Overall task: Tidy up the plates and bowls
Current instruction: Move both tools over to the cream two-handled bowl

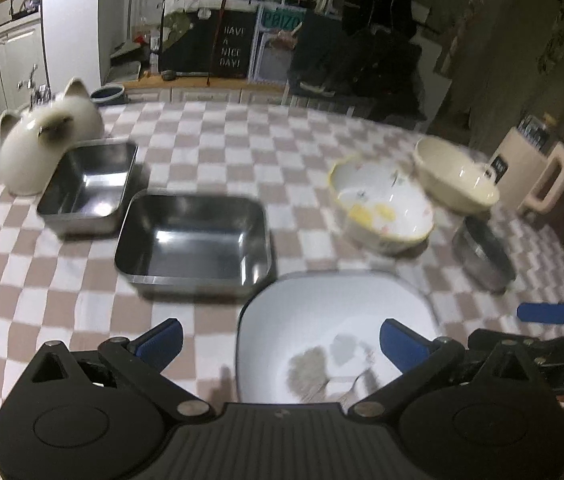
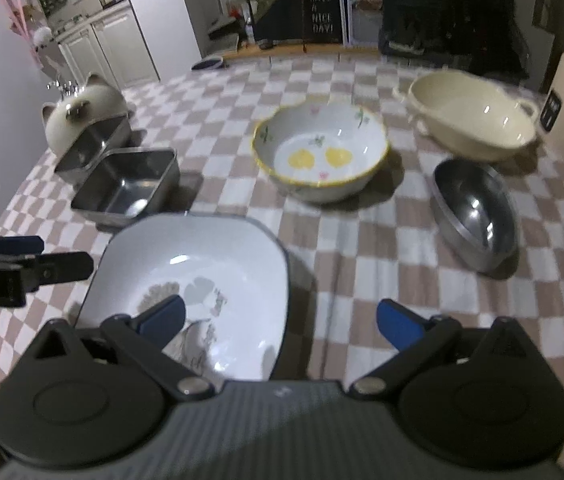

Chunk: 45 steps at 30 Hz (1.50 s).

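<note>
While both the left gripper and right gripper are held wide open and empty, the square white bowl is straddled at opposite rims

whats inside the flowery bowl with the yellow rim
The flowery bowl holds no dish or food: only painted yellow shapes and small flowers show on its inner surface. Its near inner wall is hidden by the rim.

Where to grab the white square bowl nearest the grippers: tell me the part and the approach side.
Grip the white square bowl by its rim, probably the right edge. The right gripper is open and already straddles that thin, raised wall from the near side, one finger inside, one outside. The left gripper could take the opposite edge.
</note>
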### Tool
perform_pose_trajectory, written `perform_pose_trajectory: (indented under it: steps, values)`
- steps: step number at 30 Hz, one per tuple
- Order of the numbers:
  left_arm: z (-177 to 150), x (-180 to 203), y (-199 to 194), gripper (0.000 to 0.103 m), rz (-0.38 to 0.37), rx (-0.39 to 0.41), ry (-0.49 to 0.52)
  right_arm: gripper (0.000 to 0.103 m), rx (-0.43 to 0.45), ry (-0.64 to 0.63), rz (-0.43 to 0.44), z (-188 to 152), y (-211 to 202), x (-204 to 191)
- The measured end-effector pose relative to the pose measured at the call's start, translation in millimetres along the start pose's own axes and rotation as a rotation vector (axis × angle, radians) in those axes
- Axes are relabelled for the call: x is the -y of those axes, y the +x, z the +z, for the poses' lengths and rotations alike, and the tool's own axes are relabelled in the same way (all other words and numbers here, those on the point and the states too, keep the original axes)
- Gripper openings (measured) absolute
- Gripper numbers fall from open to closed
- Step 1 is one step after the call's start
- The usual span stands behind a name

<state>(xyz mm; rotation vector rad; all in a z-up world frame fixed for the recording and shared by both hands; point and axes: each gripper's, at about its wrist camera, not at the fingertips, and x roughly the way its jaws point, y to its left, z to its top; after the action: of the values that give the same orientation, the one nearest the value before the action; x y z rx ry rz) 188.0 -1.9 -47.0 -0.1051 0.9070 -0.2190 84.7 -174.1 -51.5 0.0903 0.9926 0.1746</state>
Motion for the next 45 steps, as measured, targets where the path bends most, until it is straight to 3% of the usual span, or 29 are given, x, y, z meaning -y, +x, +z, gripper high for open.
perform_pose_trajectory:
  steps: [7, 17, 23, 27, 33, 35, 37, 40, 43, 45]
  values:
    - [41.2, 29.7, 4.3, 0.103, -0.054, 0.104, 0.029, 0.103, 0.106, 0.08, -0.059, 21.5, -20.9, 40.6]
    - [105.4, 99.0, 70.8, 0.103, -0.136, 0.102, 0.039, 0.103, 0.29, 0.195, -0.176, 58.4, -36.1, 140.4]
    - [131.7, 138.8, 121.9, 0.103, -0.193, 0.096, 0.016, 0.103, 0.344, 0.217, -0.245, 78.6, -11.9, 201.6]
    - [143.1, 152.3, 158.7, 0.103, -0.221, 0.107, -0.033, 0.103, 0.373, 0.273, -0.22, 88.9, 13.8, 240.0]
    - [155.6, 158.8, 205.2, 0.1, -0.27, 0.079, -0.052, 0.102, 0.396, 0.429, -0.085, 107.3, 57.9, 285.4]
    - [159.7, 157.1, 215.7, 0.097, -0.279, 0.067, -0.055, 0.091, 0.407, 0.501, -0.05, 112.8, 72.6, 297.7]
    - [163.9, 152.6, 224.6, 0.096, -0.29, 0.057, -0.061, 0.063, 0.402, 0.57, -0.055, 119.1, 85.8, 307.4]
    - [168.6, 145.3, 233.7, 0.095, -0.289, 0.057, -0.05, 0.036, 0.38, 0.61, -0.094, 124.6, 103.0, 312.2]
    - [171.2, 139.8, 242.8, 0.091, -0.305, 0.028, -0.035, 0.017, 0.354, 0.613, -0.114, 126.4, 114.3, 311.6]
    - [172.5, 135.0, 247.1, 0.09, -0.323, 0.024, -0.05, 0.011, 0.368, 0.597, -0.126, 125.0, 115.3, 311.2]
